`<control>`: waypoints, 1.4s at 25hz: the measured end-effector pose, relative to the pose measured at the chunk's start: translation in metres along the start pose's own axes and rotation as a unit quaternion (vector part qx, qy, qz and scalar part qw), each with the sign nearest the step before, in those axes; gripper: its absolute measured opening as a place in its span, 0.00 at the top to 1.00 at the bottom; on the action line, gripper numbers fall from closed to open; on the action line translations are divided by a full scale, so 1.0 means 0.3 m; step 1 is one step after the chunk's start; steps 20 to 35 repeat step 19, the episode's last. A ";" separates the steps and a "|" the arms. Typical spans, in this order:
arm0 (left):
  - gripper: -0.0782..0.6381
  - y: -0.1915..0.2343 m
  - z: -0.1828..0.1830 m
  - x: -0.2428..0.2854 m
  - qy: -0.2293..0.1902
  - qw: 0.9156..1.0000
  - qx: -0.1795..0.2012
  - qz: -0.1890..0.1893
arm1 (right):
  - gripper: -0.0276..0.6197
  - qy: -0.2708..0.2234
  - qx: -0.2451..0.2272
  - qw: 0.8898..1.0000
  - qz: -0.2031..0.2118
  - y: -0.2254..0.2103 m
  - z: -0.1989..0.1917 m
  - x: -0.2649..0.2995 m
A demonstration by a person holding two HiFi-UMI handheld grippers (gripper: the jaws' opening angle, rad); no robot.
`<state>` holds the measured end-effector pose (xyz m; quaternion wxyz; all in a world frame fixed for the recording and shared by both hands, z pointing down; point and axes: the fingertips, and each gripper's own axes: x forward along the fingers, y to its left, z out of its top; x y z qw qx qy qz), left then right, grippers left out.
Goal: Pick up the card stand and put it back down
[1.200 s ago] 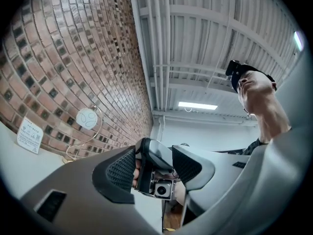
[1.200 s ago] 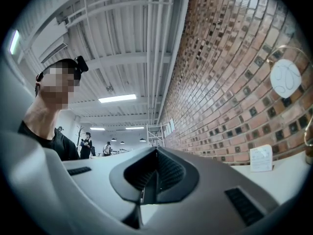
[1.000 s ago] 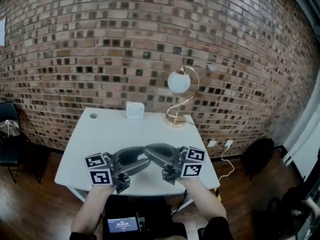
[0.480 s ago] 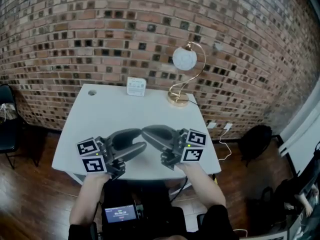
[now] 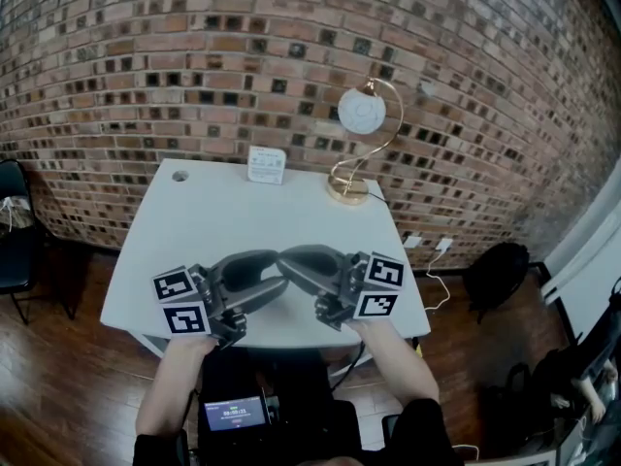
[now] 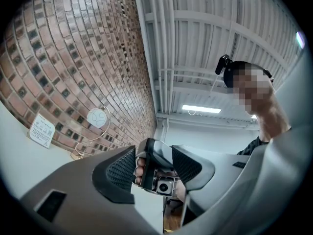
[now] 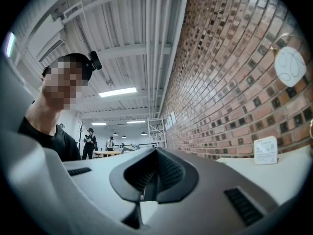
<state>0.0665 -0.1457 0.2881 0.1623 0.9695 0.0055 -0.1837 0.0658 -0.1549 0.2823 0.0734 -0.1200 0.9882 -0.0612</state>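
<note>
The card stand point(image 5: 264, 164), a small white upright card, stands at the table's far edge against the brick wall, left of the lamp. It also shows far off as the card stand point(image 6: 41, 129) and the card stand point(image 7: 266, 150). Both grippers hover over the table's near edge, far from it and pointing at each other. My left gripper point(image 5: 267, 280) is open; in its own view the left gripper point(image 6: 154, 166) has its jaws apart with nothing pressed between them, and the right gripper's front shows beyond the gap. My right gripper point(image 5: 291, 263) is shut and empty; the right gripper point(image 7: 156, 174) has its pads together.
A gold lamp with a white globe point(image 5: 360, 115) stands at the white table's point(image 5: 194, 231) far right. A round cable hole point(image 5: 179, 176) is at the far left corner. A black chair point(image 5: 14, 231) is left of the table, a dark bag point(image 5: 500, 280) on the floor right.
The head view has shifted, so the table sits a little higher and nearer than a second ago. Both grippers stay together over the near edge, their jaws unchanged.
</note>
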 end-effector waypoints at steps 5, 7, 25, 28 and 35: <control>0.58 0.000 -0.010 0.001 0.003 1.000 -0.003 -0.001 | 0.94 -0.005 -0.002 1.000 -0.004 0.000 -0.001 -0.001; 0.58 -0.001 -0.010 0.005 0.003 1.000 -0.005 -0.001 | 0.94 -0.002 0.000 1.000 -0.004 -0.002 -0.005 -0.009; 0.58 0.002 -0.031 0.015 0.004 1.000 -0.009 -0.003 | 0.94 -0.003 -0.002 1.000 -0.003 -0.001 -0.016 -0.023; 0.58 0.002 -0.031 0.015 0.004 1.000 -0.009 -0.003 | 0.94 -0.003 -0.002 1.000 -0.003 -0.001 -0.016 -0.023; 0.58 0.002 -0.031 0.015 0.004 1.000 -0.009 -0.003 | 0.94 -0.003 -0.002 1.000 -0.003 -0.001 -0.016 -0.023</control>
